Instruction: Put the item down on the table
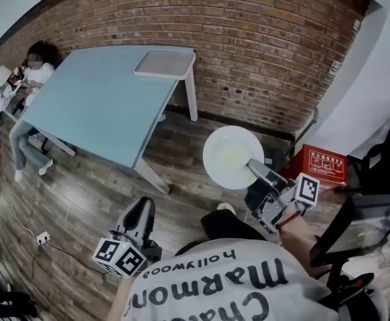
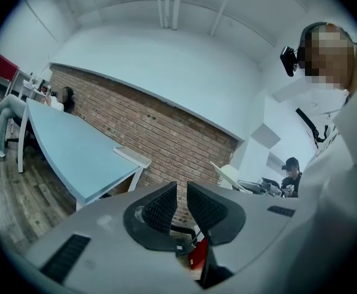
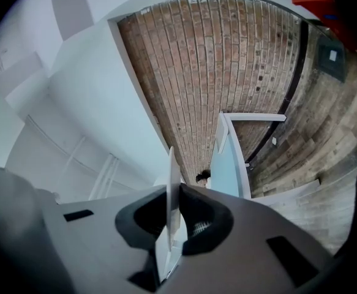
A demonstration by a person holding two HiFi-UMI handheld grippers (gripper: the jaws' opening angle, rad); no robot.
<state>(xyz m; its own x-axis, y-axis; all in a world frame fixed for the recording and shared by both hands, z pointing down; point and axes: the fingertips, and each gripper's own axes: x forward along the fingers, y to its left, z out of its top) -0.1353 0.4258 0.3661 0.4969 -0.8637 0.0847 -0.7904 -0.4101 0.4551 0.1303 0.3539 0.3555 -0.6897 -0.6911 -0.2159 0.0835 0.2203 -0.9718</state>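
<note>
The left tongs (image 1: pixel 141 211) hang low at the lower left of the head view, above the wooden floor (image 1: pixel 81 192), with their marker cube (image 1: pixel 120 256) nearest the person. In the left gripper view these tongs (image 2: pixel 182 196) stand with only a narrow gap between the ribbed pads (image 2: pixel 160 206), and nothing sits in it; brick shows through the gap.

At the far left a person (image 1: pixel 33 79) sits at the end of the table (image 1: pixel 94 105). This pale blue table runs along the brick wall (image 1: pixel 261 45), and a light tray (image 1: pixel 164 63) lies at its far right corner, over a white leg. The left gripper view shows the same table (image 2: pixel 68 152) and tray (image 2: pixel 132 157) off to the left of the tongs.

Right of the table, and well apart from it, a round white plate (image 1: pixel 228 154) is in the air above the floor – not on the table. The right tongs (image 1: pixel 256 168) clamp its near right rim, their marker cube (image 1: pixel 307 189) behind them. In the right gripper view the plate (image 3: pixel 172 182) shows edge-on as a thin white blade, pinched tight between both sides of the tongs (image 3: pixel 173 216) – the table (image 3: pixel 228 170) is far beyond.

A red box (image 1: pixel 325 166) stands on the floor just right of the right tongs.
</note>
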